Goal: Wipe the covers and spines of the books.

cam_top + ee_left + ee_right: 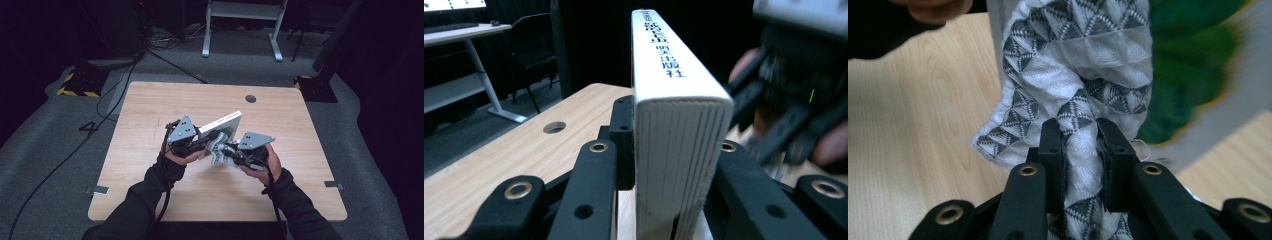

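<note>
Table [150,165] of pale wood lies under me in the high view, where my left gripper [197,142] and my right gripper [232,152] meet over its middle, a white book [225,121] slanting up and away from my left jaws and a patterned cloth [218,150] bunched between the two. Along my left jaws, the book [676,130] stands on edge, page block toward me, spine with dark printed characters on top; my jaws are clamped on its two covers, and my right gripper [789,100] blurs just beyond. Along my right jaws, the white-and-grey cloth [1075,75] runs up from between them, pinched tight into a fold, with a green-printed cover behind it.
</note>
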Demonstrator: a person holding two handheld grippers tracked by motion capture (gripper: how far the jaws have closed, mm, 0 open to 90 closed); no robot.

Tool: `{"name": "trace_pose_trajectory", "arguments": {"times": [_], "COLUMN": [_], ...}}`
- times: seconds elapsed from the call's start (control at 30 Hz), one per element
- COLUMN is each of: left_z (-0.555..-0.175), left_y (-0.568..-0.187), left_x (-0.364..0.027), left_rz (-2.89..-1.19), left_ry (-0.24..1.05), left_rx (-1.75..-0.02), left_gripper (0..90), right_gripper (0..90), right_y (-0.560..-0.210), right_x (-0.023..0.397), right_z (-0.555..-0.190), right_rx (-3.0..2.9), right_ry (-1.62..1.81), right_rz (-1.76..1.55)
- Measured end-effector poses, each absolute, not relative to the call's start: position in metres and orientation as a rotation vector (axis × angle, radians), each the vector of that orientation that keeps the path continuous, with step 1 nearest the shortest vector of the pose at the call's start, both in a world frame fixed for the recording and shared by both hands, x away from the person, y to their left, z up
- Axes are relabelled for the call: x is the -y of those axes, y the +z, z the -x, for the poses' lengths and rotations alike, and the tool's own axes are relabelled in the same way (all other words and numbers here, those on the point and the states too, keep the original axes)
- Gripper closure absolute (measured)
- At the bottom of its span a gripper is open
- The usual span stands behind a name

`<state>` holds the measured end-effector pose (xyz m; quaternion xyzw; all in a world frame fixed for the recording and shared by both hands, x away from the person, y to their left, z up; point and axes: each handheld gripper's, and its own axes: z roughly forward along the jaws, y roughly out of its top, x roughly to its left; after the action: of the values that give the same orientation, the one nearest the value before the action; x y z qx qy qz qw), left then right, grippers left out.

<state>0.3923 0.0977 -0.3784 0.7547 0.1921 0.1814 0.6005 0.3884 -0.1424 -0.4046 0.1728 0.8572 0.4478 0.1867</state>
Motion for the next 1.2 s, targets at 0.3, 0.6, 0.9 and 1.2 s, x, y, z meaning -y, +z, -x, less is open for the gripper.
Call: {"name": "trace_pose_trajectory", "arguments": {"times": [0.3,0.6,0.9,1.2], "left_z": [-0.391,-0.386,-0.384,-0.382], "left_y": [-0.372,-0.365,-0.374,-0.377], "left_x": [-0.104,-0.111,-0.094,-0.085], "left_rz": [-1.69,-1.658,-1.687,-1.694], "left_ry": [0.399,0.416,0.423,0.4], "left_rx": [-0.478,-0.459,-0.464,-0.466], "left_gripper": [75.3,75.3,75.2,75.3], "right_gripper": [75.6,75.6,75.6,75.7], "right_y": [-0.434,-0.434,-0.4,-0.39], "right_x": [0.124,0.162,0.184,0.159], "right_z": [-0.387,-0.409,-0.4,-0.374], "right_rx": [-2.457,-2.374,-2.238,-2.274], "right_ry": [1.189,1.159,1.277,1.353], "right_rz": [-0.431,-0.617,-0.637,-0.499]}}
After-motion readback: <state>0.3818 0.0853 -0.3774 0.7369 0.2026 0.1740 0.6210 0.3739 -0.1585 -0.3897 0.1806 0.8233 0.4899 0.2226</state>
